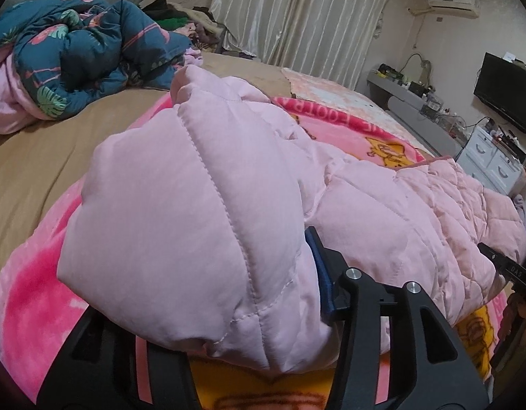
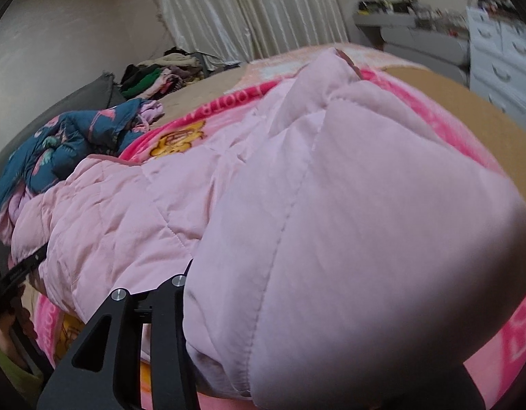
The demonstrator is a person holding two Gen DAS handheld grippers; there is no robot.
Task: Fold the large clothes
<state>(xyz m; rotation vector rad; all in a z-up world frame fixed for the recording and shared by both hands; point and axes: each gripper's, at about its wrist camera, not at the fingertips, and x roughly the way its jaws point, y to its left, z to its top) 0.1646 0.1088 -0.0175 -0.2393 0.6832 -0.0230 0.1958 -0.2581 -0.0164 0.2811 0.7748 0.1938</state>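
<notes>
The padded jacket (image 1: 201,212) lies on a blanket (image 1: 27,307), which is spread over the near part of the bed (image 1: 40,157). In the left wrist view the left tool (image 1: 263,307) sits at the jacket's near edge, and the right tool (image 1: 502,266) shows at the right edge. A rumpled quilt (image 1: 78,51) lies far left on the bed, a clothes pile (image 1: 180,17) behind it. Curtains (image 1: 297,17) hang beyond the far side. A television (image 1: 505,92) and a drawer unit (image 1: 491,160) stand far right.

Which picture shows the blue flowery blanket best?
The left wrist view: the blue blanket lies bunched on the bed, sharp, with its leaf and flamingo print clear. In the right wrist view it is smaller, slightly blurred, and partly hidden behind the pink jacket.
</notes>
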